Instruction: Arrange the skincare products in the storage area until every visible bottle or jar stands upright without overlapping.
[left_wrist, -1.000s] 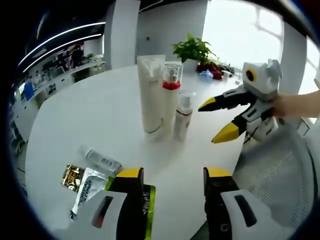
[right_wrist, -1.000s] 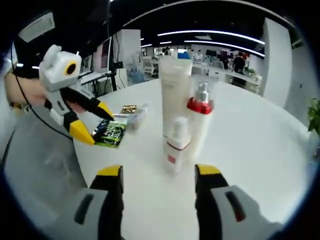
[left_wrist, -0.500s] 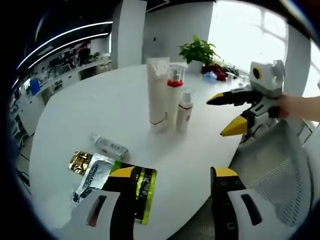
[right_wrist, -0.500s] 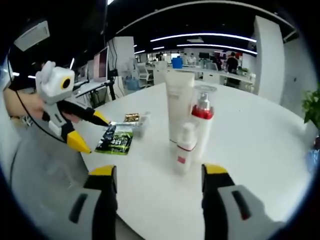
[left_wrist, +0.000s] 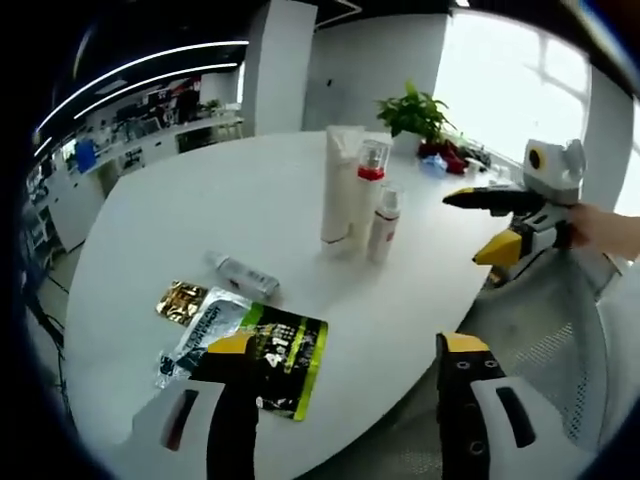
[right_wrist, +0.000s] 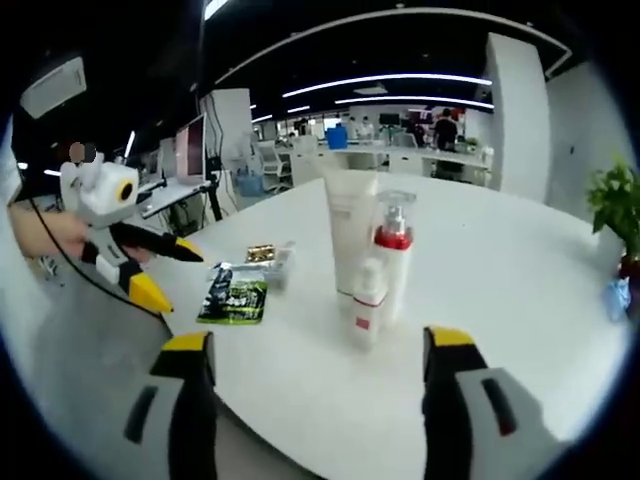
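Observation:
Three containers stand upright close together on the white round table (left_wrist: 200, 210): a tall white tube (left_wrist: 340, 185), a clear pump bottle with a red collar (left_wrist: 368, 190) and a small white spray bottle (left_wrist: 382, 222). They show again as tube (right_wrist: 352, 230), pump bottle (right_wrist: 392, 255) and spray bottle (right_wrist: 366, 315). A small clear bottle (left_wrist: 243, 277) (right_wrist: 278, 262) lies on its side near the sachets. My left gripper (left_wrist: 347, 350) is open and empty, back from the table edge. My right gripper (right_wrist: 320, 345) is open and empty too, and it shows off the table's right edge (left_wrist: 470, 228).
A green sachet (left_wrist: 285, 352), a silver sachet (left_wrist: 195, 335) and a gold sachet (left_wrist: 183, 301) lie flat near the table's front edge. A potted plant (left_wrist: 418, 112) stands at the far side. A grey mesh chair (left_wrist: 540, 330) sits by the table. The left gripper (right_wrist: 172, 275) hangs beside the table.
Both grippers have drawn back from the table, so the bottles and sachets look smaller and farther off. Both stay open, and the products have not moved.

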